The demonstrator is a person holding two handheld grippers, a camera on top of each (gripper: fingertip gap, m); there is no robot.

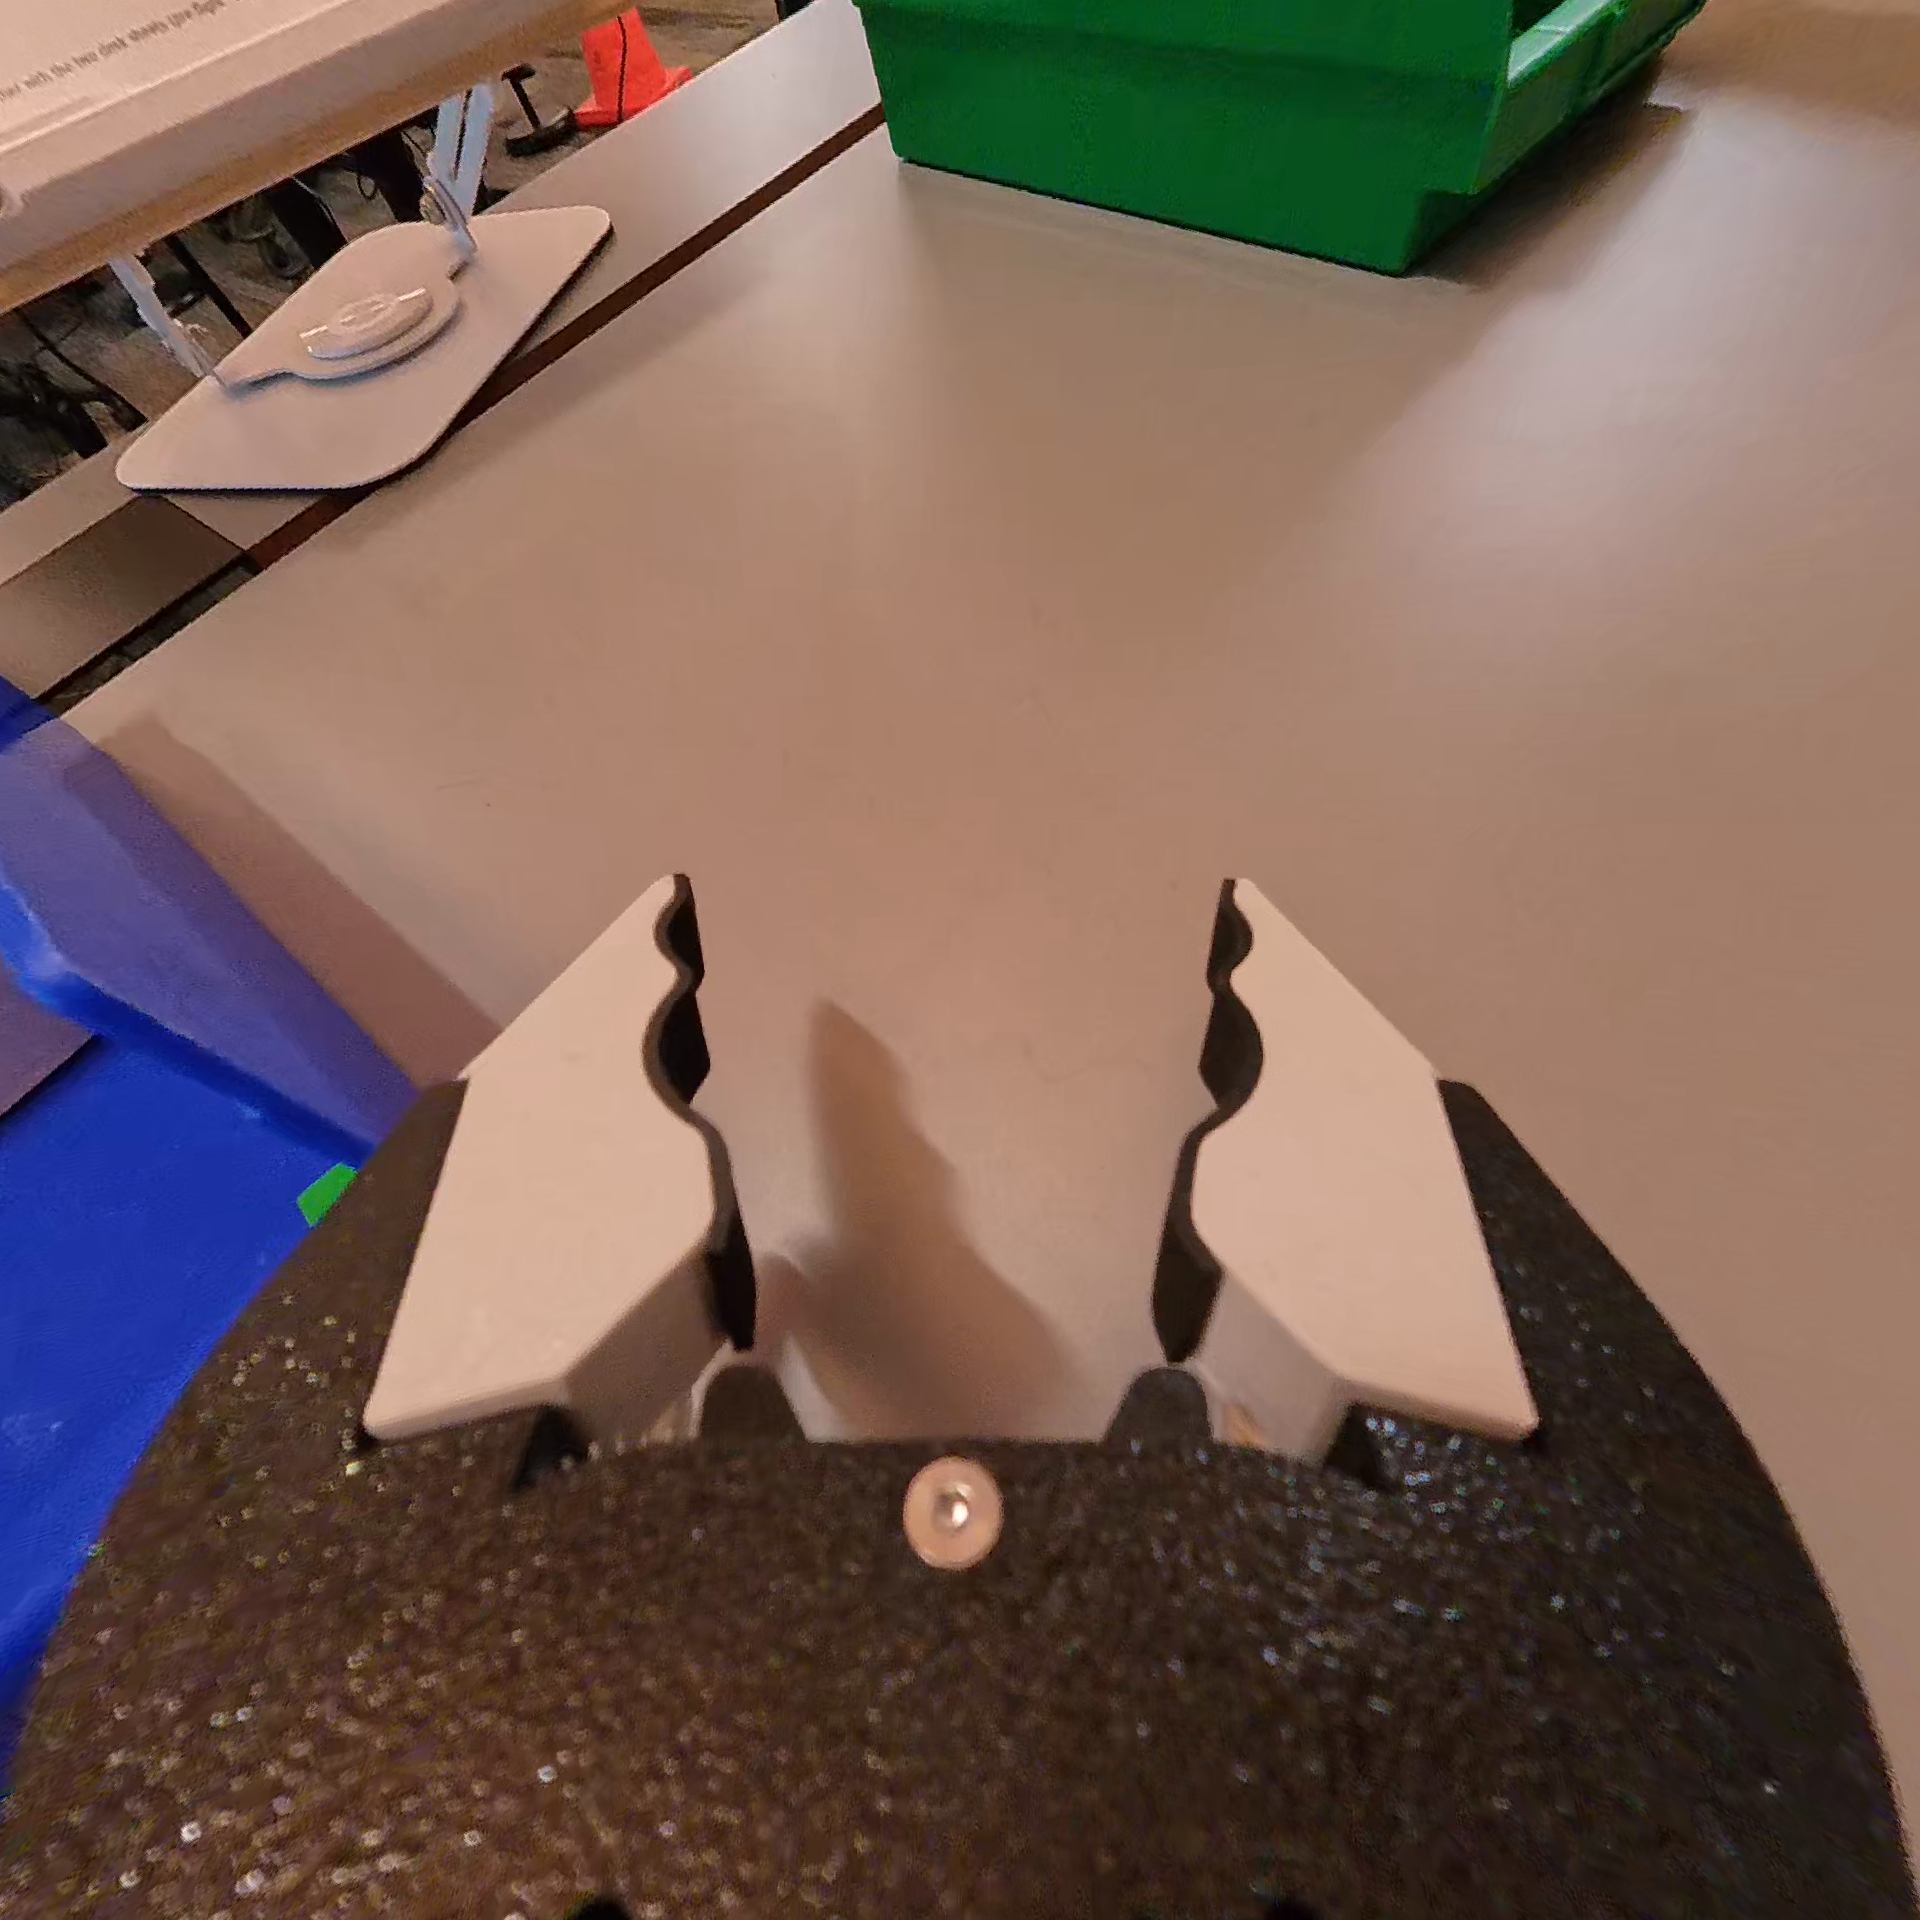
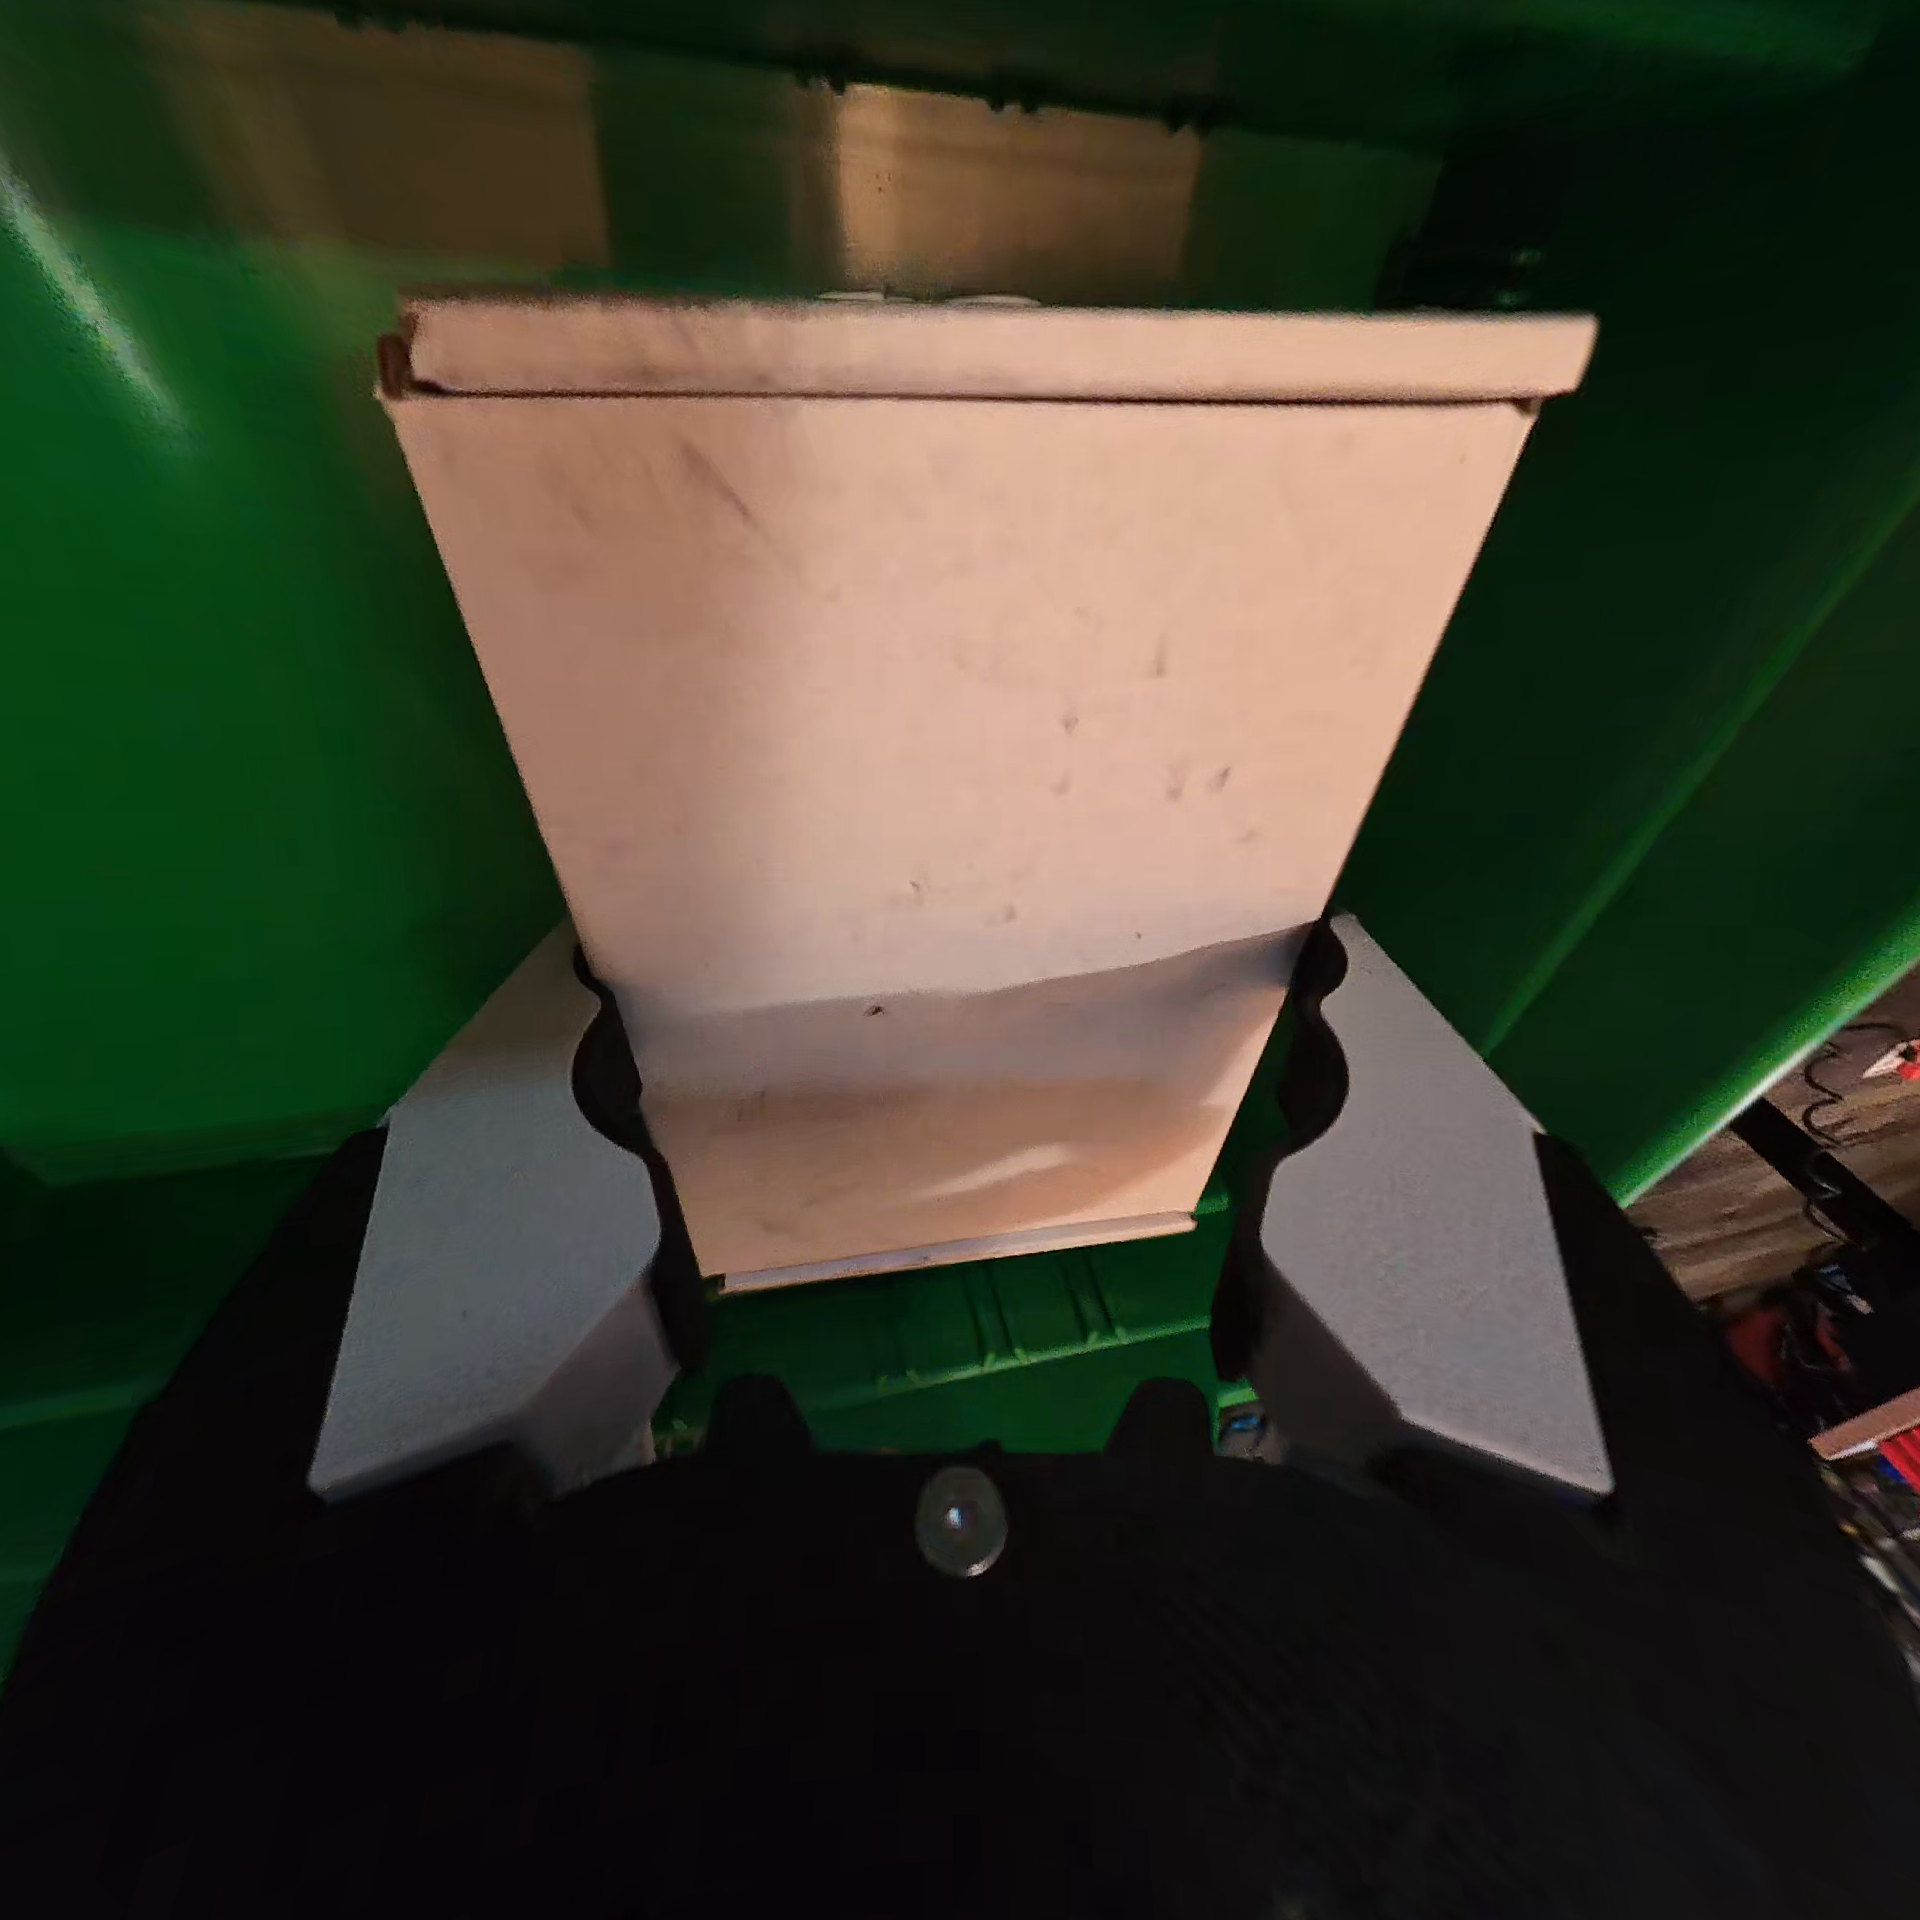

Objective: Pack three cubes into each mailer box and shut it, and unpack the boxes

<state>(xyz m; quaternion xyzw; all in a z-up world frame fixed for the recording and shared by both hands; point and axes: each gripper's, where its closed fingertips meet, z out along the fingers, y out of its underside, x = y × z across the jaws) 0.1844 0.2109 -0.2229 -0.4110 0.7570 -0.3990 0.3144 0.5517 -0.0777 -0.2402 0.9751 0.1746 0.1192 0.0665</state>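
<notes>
Left wrist view: low over the grey table (image 1: 1039,571), facing the green bin (image 1: 1195,114) well ahead. Right wrist view: close inside that green bin (image 2: 208,623), facing a mailer box (image 2: 956,675).

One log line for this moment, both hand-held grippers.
left hand-held gripper: open, empty, over table | right hand-held gripper: shut on box, inside green bin

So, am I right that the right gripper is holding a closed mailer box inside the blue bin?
Not quite: the bin is green, not blue. The right wrist view shows the right gripper clamped on the closed mailer box, with the green bin walls all around it.
</notes>
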